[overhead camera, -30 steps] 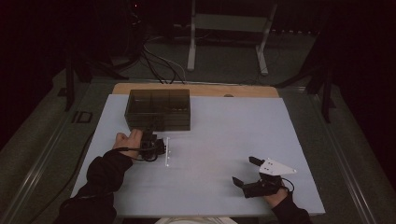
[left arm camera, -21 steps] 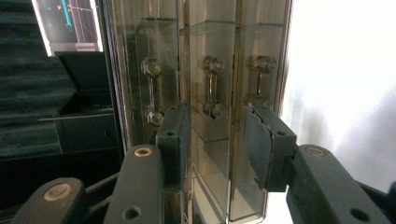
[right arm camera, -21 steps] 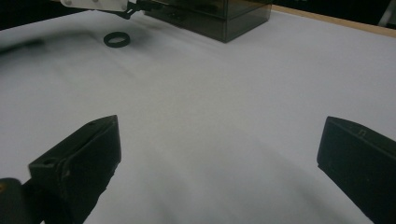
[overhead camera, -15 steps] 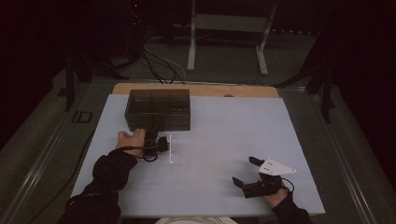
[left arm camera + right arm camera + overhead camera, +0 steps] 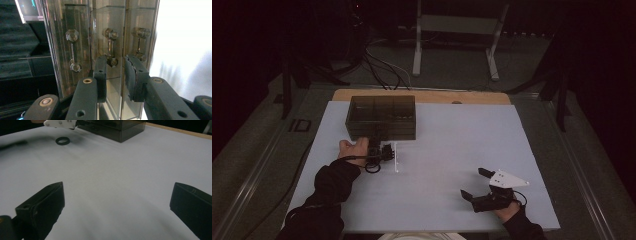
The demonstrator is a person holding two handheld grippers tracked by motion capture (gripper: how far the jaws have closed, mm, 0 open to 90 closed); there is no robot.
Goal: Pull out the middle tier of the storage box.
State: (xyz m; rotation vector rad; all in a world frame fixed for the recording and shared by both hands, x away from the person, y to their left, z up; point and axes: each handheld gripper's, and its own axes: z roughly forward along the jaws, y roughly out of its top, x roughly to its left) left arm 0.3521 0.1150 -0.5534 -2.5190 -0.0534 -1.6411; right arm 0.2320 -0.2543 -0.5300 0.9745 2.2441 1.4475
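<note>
A smoky see-through drawer box [image 5: 382, 117] stands at the back left of the white table [image 5: 452, 145]. My left gripper [image 5: 387, 150] lies on its side against the box's front. In the left gripper view its jaws [image 5: 116, 60] flank the lower end of the middle drawer's handle [image 5: 110, 45]. They have just been closing, and a gap still shows on the right side of the handle. My right gripper [image 5: 473, 183] rests near the front right of the table, jaws wide apart [image 5: 117, 192] with nothing between them.
The drawers to either side have similar handles [image 5: 72, 50]. A black loop [image 5: 62, 140] lies on the table by the left hand. A wooden strip [image 5: 422, 95] borders the table's far edge. Stand legs and cables [image 5: 377, 65] sit on the floor beyond.
My left gripper has edged a little closer to the box's front. The right gripper has stayed in place.
</note>
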